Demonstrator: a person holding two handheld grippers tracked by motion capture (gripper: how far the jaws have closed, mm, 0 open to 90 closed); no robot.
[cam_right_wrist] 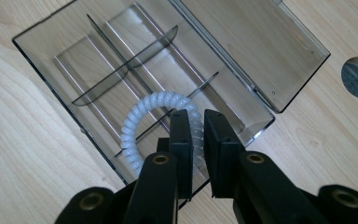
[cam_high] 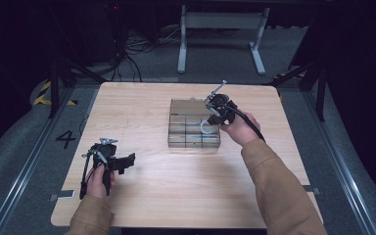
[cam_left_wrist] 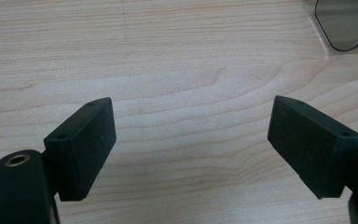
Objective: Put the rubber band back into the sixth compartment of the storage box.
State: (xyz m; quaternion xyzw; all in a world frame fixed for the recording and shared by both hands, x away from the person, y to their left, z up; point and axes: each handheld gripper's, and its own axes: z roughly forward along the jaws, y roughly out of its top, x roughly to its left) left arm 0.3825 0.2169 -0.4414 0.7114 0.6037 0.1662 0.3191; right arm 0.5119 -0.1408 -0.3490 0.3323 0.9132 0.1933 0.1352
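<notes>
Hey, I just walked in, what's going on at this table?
A person is working at a wooden table with a gripper in each hand. The right gripper is shut on a white coiled hair tie and holds it over a clear plastic box with dividers and an open lid. The left gripper rests open over bare wood, holding nothing.

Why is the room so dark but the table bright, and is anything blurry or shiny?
High view: light falls on the table while the surroundings stay dark, and the picture is soft. Right gripper view: the clear box shows pale glare streaks. Left gripper view: the wood grain is sharp.
</notes>
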